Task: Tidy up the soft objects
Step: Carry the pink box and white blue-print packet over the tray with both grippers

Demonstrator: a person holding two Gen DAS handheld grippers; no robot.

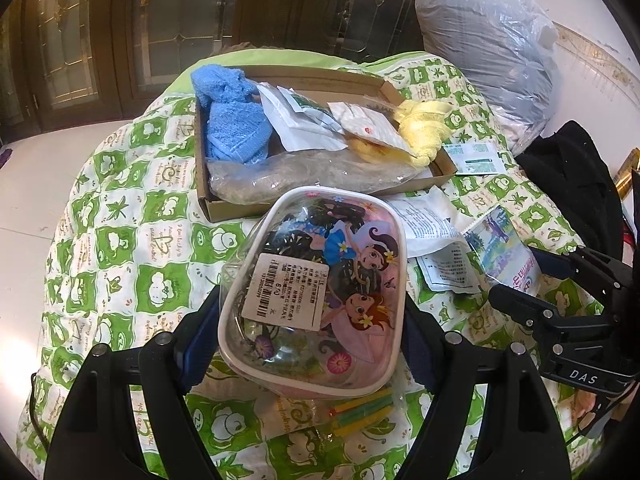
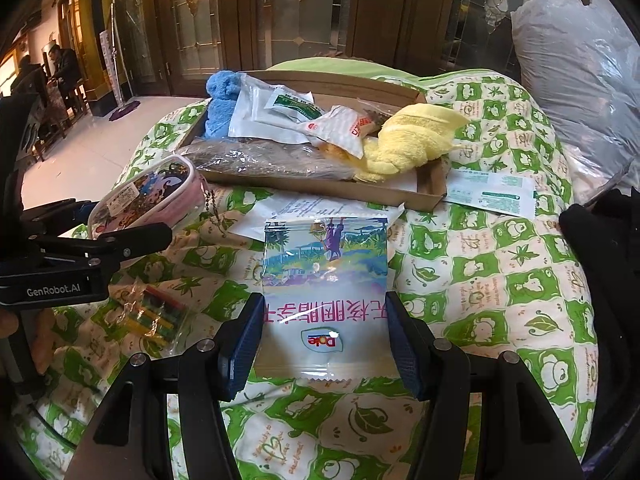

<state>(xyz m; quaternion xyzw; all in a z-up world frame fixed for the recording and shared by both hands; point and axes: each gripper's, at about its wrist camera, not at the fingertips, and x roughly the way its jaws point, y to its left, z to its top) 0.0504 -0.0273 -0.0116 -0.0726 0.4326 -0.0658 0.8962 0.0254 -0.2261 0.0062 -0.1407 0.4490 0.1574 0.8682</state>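
Observation:
My left gripper point(image 1: 310, 314) is shut on a clear, pink-edged cartoon pouch point(image 1: 316, 280) and holds it just above the green-and-white quilt point(image 1: 132, 248). The right wrist view shows the same pouch point(image 2: 148, 196) at the left, between the left gripper's black fingers point(image 2: 156, 234). My right gripper point(image 2: 323, 312) is shut on a Dole snack packet point(image 2: 326, 276), its blue pads point(image 2: 240, 340) pressing both edges. Beyond both stands an open cardboard box point(image 1: 224, 210) holding a blue towel point(image 1: 232, 120), a yellow towel point(image 1: 420, 128), white packets and a clear bag.
A bag of coloured sticks point(image 1: 360, 412) lies on the quilt under the pouch. White packets point(image 1: 432, 224) and a green-white sachet point(image 2: 492, 192) lie near the box. A grey plastic sack point(image 2: 580, 80) and a black garment point(image 1: 576, 176) sit at the right. Dark glazed doors point(image 2: 280, 20) stand behind.

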